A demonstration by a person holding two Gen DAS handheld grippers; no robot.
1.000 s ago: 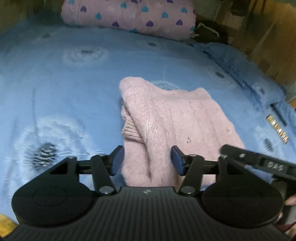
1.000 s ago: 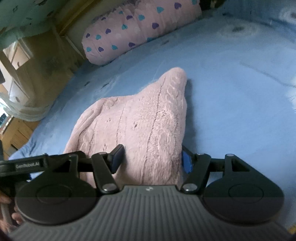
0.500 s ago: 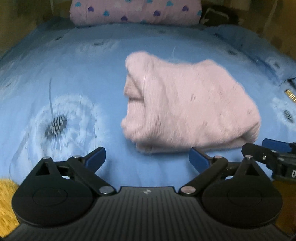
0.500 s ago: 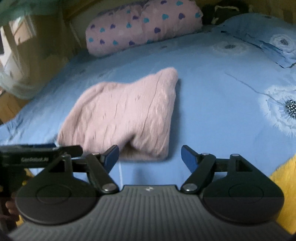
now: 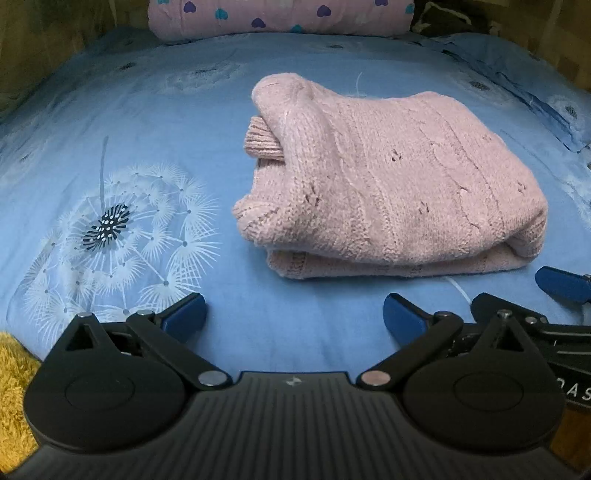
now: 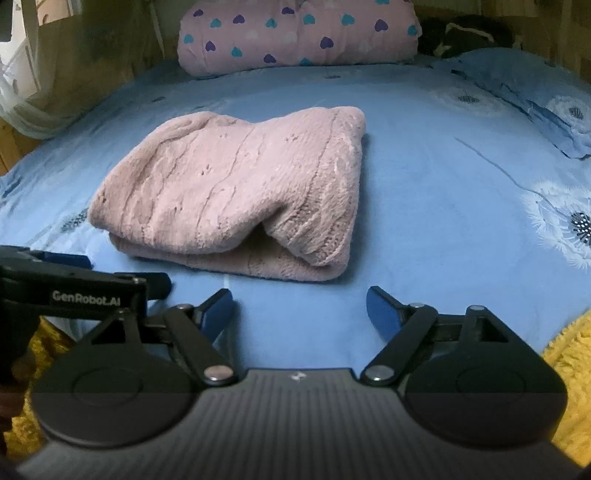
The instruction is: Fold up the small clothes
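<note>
A pink knitted sweater (image 5: 388,184) (image 6: 236,192) lies folded into a thick bundle on the blue dandelion-print bed sheet (image 5: 147,110) (image 6: 424,184). A ribbed cuff pokes out of its left end in the left wrist view. My left gripper (image 5: 293,314) hovers just in front of the bundle's near edge, its jaws opening wide, with only sheet between them. My right gripper (image 6: 301,310) also stands short of the near edge, jaws opening, holding nothing. Each gripper shows at the edge of the other's view: the right one's fingertip (image 5: 561,284), the left gripper (image 6: 74,284).
A pink quilt roll with heart print (image 5: 280,16) (image 6: 295,37) lies at the head of the bed. A blue pillow (image 6: 535,92) sits at the back right beside a dark object (image 6: 465,33). Yellow fluffy fabric (image 5: 14,369) (image 6: 569,354) borders the bed's near edge.
Both grippers let go of the sweater's near part, opened wide and drew back from it. The sweater now rests folded on the sheet, apart from both.
</note>
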